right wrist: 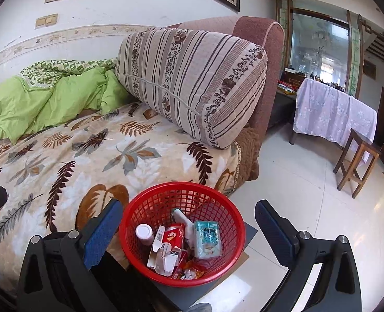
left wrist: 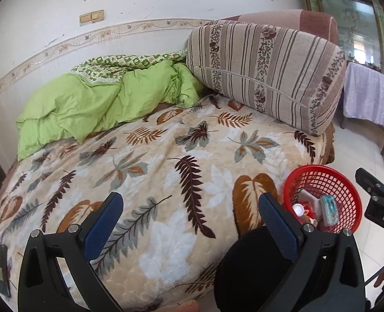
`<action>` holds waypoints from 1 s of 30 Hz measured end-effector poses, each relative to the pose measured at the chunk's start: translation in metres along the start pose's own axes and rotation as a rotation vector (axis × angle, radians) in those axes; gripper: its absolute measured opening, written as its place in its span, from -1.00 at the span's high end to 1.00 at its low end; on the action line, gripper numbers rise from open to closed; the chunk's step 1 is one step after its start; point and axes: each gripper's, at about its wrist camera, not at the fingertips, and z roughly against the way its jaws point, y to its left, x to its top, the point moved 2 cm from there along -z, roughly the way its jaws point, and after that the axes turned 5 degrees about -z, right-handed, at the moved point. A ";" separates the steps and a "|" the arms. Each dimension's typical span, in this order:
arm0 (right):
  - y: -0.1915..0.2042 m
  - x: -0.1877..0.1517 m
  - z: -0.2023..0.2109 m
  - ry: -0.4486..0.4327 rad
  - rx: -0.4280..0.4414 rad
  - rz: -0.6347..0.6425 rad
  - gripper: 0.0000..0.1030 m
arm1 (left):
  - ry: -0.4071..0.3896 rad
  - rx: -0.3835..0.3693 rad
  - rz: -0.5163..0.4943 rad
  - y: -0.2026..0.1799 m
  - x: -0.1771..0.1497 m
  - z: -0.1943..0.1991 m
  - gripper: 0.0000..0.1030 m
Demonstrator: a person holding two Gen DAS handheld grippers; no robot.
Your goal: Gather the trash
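A red mesh basket (right wrist: pixel 139 213) stands on a grey board beside the bed. It holds several pieces of trash: a teal tissue pack (right wrist: pixel 207 239), a red and white carton (right wrist: pixel 165 247), a small white-capped bottle (right wrist: pixel 144 234) and wrappers. My right gripper (right wrist: pixel 189 223) is open and empty, its fingers on either side of the basket, above it. My left gripper (left wrist: pixel 192 218) is open and empty over the leaf-patterned blanket (left wrist: pixel 165 156). The basket also shows at the right of the left wrist view (left wrist: pixel 348 197).
A striped bolster cushion (right wrist: pixel 192 85) and a green quilt (right wrist: pixel 48 104) lie on the bed. A dark remote-like object (left wrist: pixel 3 270) lies at the bed's left edge. A wooden stool (right wrist: pixel 356 161) and a cloth-covered table (right wrist: pixel 332 111) stand on the tiled floor to the right.
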 end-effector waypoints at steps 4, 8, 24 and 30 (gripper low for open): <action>0.000 -0.001 -0.001 0.006 0.002 -0.002 -0.98 | -0.010 0.026 -0.011 -0.002 -0.002 0.001 -1.00; -0.001 -0.003 -0.004 0.019 0.011 -0.008 -0.98 | -0.015 0.039 -0.022 0.000 -0.002 0.001 -1.00; -0.002 -0.004 -0.010 0.043 0.025 -0.022 -0.98 | -0.005 0.021 -0.032 -0.003 -0.005 -0.001 -1.00; -0.002 -0.004 -0.010 0.043 0.026 -0.021 -0.98 | -0.002 0.019 -0.028 -0.003 -0.006 -0.002 -1.00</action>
